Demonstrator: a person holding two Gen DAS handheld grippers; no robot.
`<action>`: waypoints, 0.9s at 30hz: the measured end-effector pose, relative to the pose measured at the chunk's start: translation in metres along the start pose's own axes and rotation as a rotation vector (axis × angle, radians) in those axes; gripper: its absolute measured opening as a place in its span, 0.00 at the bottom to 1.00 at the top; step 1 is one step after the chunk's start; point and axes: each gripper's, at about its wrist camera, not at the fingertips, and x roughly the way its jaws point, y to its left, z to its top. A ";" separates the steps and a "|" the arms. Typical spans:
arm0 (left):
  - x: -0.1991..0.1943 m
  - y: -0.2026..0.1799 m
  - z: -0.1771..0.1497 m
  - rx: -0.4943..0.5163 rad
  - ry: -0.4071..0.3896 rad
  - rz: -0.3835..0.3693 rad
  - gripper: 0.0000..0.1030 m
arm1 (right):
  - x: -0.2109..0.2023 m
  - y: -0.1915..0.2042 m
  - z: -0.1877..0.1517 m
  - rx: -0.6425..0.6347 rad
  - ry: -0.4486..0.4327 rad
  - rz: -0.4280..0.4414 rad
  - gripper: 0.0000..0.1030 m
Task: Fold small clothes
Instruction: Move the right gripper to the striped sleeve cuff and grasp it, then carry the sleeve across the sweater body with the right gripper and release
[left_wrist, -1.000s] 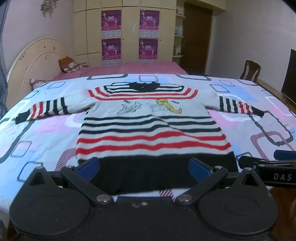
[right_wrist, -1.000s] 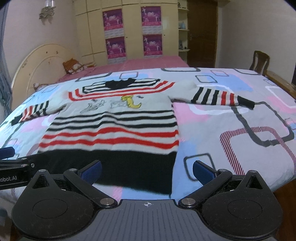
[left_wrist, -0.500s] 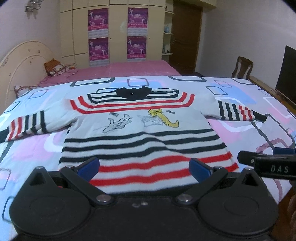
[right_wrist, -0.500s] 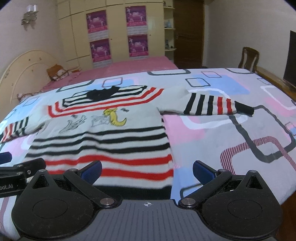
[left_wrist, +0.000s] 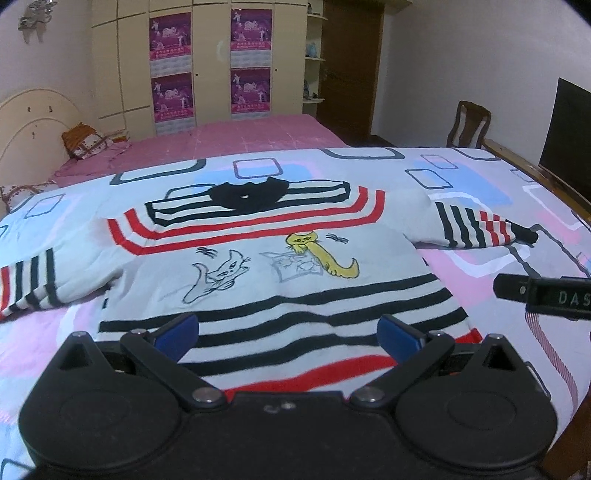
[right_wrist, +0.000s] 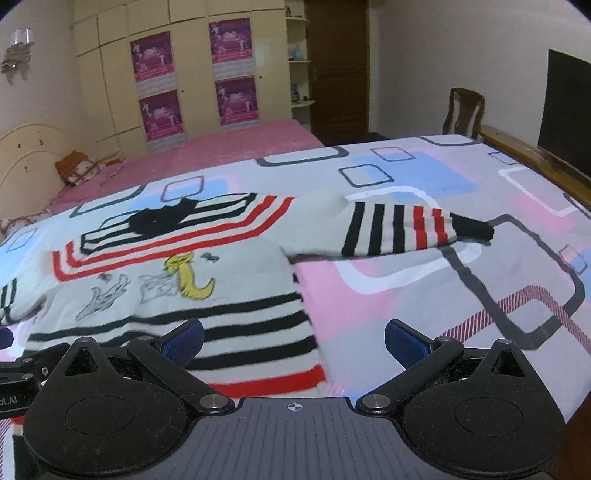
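A small white sweater (left_wrist: 280, 280) with red and black stripes, a black collar and cat drawings lies flat on the bed, sleeves spread out; it also shows in the right wrist view (right_wrist: 177, 295). My left gripper (left_wrist: 288, 334) is open and empty above the sweater's lower stripes. My right gripper (right_wrist: 293, 341) is open and empty above the sweater's right side edge. The right sleeve (right_wrist: 399, 229) lies stretched to the right. The right gripper's body (left_wrist: 546, 295) shows at the right edge of the left wrist view. The sweater's hem is hidden behind the grippers.
The bed has a patterned quilt (right_wrist: 461, 295) over a pink sheet (left_wrist: 229, 136). A headboard (left_wrist: 33, 122) and pillow (left_wrist: 83, 140) are at the left. Wardrobes (left_wrist: 207, 62) stand behind. A wooden chair (right_wrist: 463, 114) and a dark screen (right_wrist: 569, 107) are at the right, beside the wooden bed frame (right_wrist: 532, 162).
Both grippers have moved forward over the sweater, from before its black hem to above its middle stripes. Both stayed open.
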 end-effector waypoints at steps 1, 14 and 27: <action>0.004 -0.002 0.002 0.001 0.005 -0.002 1.00 | 0.004 -0.003 0.003 0.004 0.000 -0.006 1.00; 0.085 -0.023 0.043 -0.127 0.088 -0.061 1.00 | 0.082 -0.139 0.061 0.260 -0.068 -0.022 1.00; 0.158 -0.060 0.082 -0.182 0.126 -0.074 1.00 | 0.173 -0.277 0.074 0.644 -0.043 0.006 0.38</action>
